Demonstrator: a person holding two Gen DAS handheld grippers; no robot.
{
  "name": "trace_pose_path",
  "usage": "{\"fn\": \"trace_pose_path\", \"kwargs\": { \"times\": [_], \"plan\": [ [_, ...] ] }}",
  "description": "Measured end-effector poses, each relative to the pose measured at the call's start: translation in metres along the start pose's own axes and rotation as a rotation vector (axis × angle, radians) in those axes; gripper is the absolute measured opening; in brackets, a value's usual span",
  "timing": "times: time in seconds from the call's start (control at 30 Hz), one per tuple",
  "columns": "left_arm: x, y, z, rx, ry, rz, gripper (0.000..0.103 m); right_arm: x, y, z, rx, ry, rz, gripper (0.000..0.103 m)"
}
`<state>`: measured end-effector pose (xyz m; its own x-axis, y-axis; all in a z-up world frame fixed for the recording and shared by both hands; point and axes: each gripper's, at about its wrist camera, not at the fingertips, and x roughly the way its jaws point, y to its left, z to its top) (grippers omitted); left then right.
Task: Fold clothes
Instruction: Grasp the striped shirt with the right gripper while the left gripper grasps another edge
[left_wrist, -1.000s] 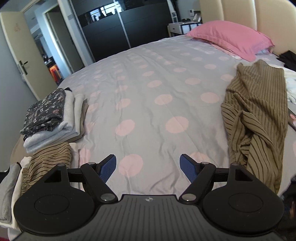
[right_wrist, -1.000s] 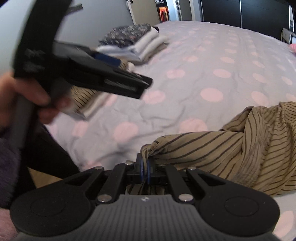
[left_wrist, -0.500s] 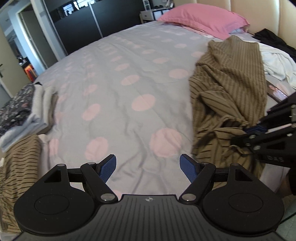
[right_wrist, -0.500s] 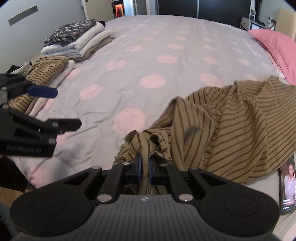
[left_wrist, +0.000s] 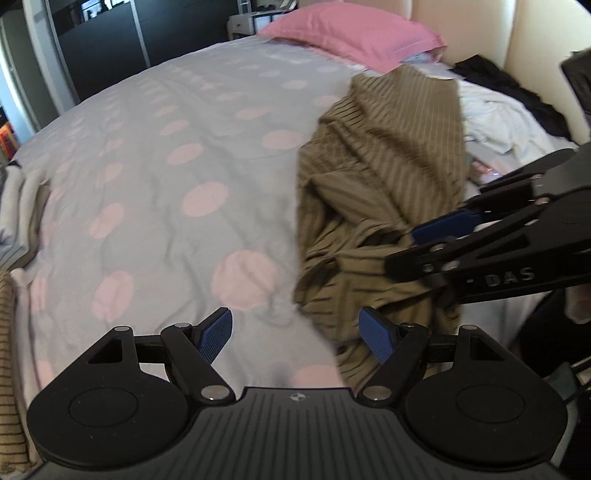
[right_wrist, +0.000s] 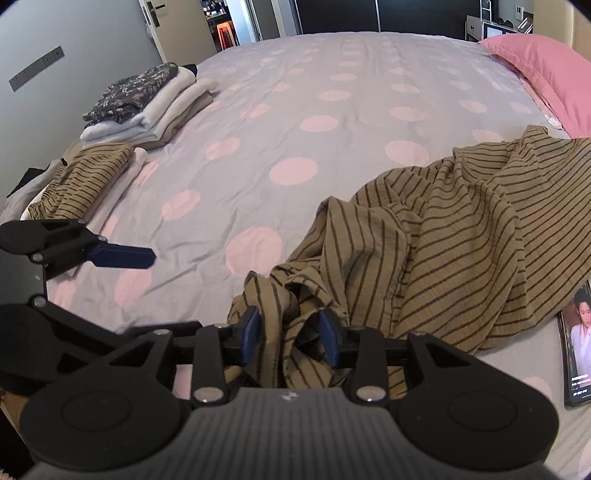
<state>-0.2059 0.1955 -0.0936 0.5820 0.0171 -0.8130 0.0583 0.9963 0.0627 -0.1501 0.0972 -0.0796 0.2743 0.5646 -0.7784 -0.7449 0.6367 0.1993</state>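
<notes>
Grey bedding dotted with pale pink circles covers the bed (right_wrist: 332, 122), which fills both views, with a dark wardrobe front and a doorway beyond its far edge. From the right wrist view, a pink pillow (right_wrist: 543, 70) sits at about 2 o'clock, and a stack of folded clothes (right_wrist: 147, 107) topped by a dark floral piece lies at about 10 o'clock near the bed's edge. Just in front of that stack lies a folded striped piece (right_wrist: 85, 181). The olive striped garment (right_wrist: 461, 251), crumpled and unfolded, sprawls from 3 o'clock down toward 6 o'clock, its bunched near end reaching the right tool (right_wrist: 290, 334). That tool's jaws are opening; a twisted fold of the garment sits between the blue pads, with the left pad against the cloth and the right pad standing a little off it. A phone (right_wrist: 578, 343) with a lit screen lies on the bed at 4 o'clock, just beside the garment's hem. The left tool (left_wrist: 299, 334) hangs over bare bedding with its jaws spread wide and nothing between them; in its own view the garment lies at about 2 o'clock, its near edge just reaching the right-hand pad. Some white and black clothes lie crumpled beyond the garment near the headboard.
</notes>
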Motion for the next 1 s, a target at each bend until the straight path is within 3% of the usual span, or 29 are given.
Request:
{"fn": "trace_pose_path", "kwargs": {
  "times": [0.17, 0.47, 0.7, 0.87, 0.97, 1.0],
  "plan": [
    [0.002, -0.016, 0.001, 0.060, 0.006, -0.055, 0.075, -0.005, 0.003, -0.001, -0.007, -0.010, 0.002, 0.041],
    [0.014, -0.038, -0.002, 0.108, 0.041, -0.092, 0.074, -0.006, -0.010, 0.001, 0.033, -0.024, -0.083, 0.041],
    [0.042, -0.030, -0.009, 0.066, 0.142, 0.004, 0.047, 0.014, -0.012, -0.006, 0.001, 0.049, -0.124, 0.051],
    [0.052, -0.013, -0.014, -0.025, 0.198, 0.009, 0.032, 0.037, -0.016, -0.016, 0.018, 0.129, -0.114, 0.053],
    [0.052, -0.004, -0.016, -0.080, 0.210, -0.007, 0.027, 0.044, -0.015, -0.018, 0.010, 0.134, -0.107, 0.044],
    [0.051, -0.002, -0.017, -0.099, 0.214, -0.012, 0.024, 0.046, -0.014, -0.018, 0.000, 0.133, -0.105, 0.032]
  ]
}}
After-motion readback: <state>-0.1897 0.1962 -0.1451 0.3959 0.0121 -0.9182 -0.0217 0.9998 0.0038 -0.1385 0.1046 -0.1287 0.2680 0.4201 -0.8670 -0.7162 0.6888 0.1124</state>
